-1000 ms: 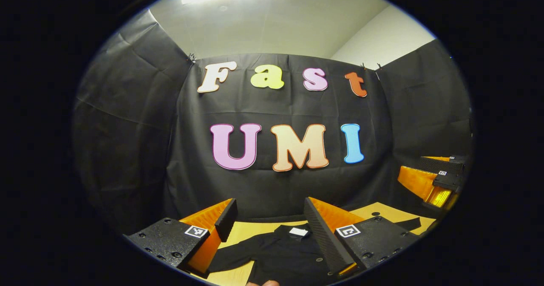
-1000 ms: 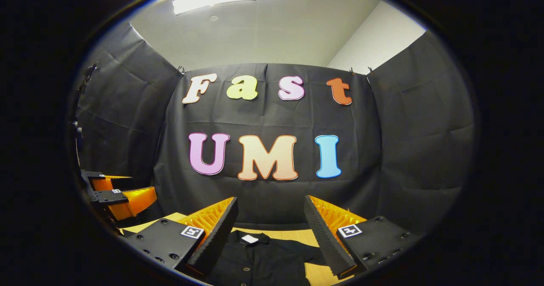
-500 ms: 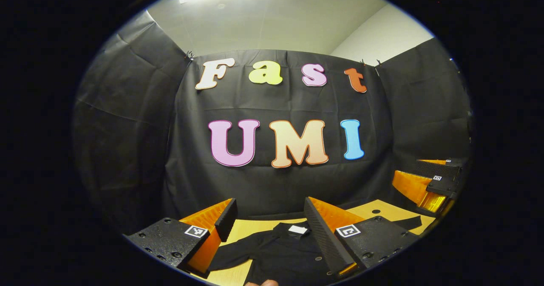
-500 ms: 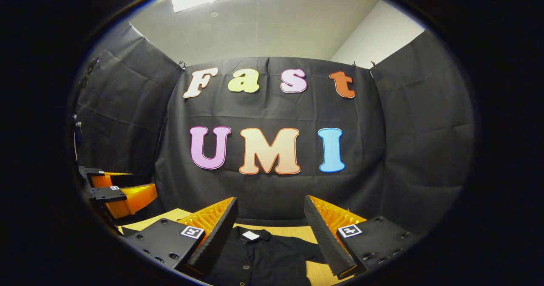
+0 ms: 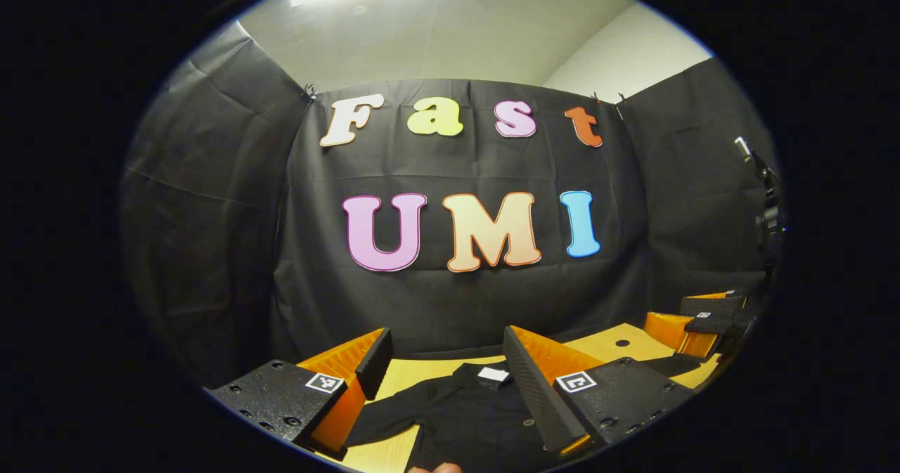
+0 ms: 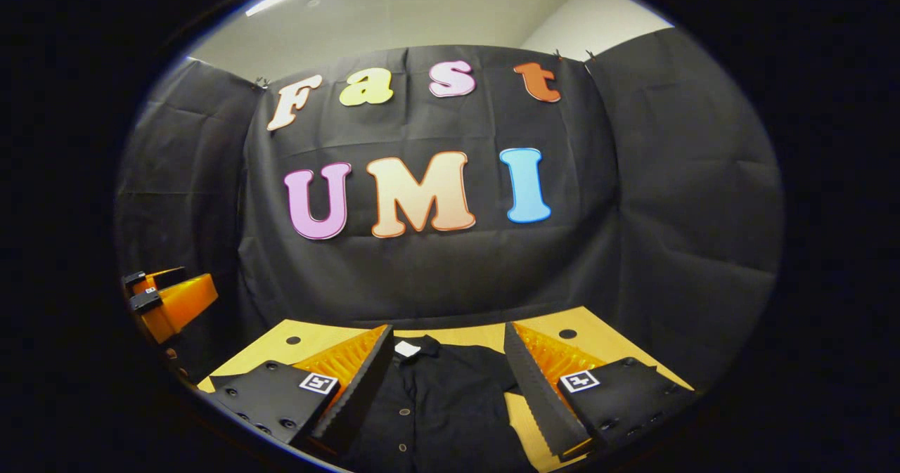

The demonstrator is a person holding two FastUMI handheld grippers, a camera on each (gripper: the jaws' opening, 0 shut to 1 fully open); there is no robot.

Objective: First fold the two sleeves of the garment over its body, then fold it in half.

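Tilting down since earlier: right gripper [image 6: 446, 360] | both fingers spread | shirt [image 6: 439, 410] flat

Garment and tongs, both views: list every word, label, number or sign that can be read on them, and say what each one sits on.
At the collar of the garment, a white tag: too small to read.
On the left tongs, square markers: a black-and-white pattern, no readable text.
On the right tongs, corner markers of the same kind: no readable text.
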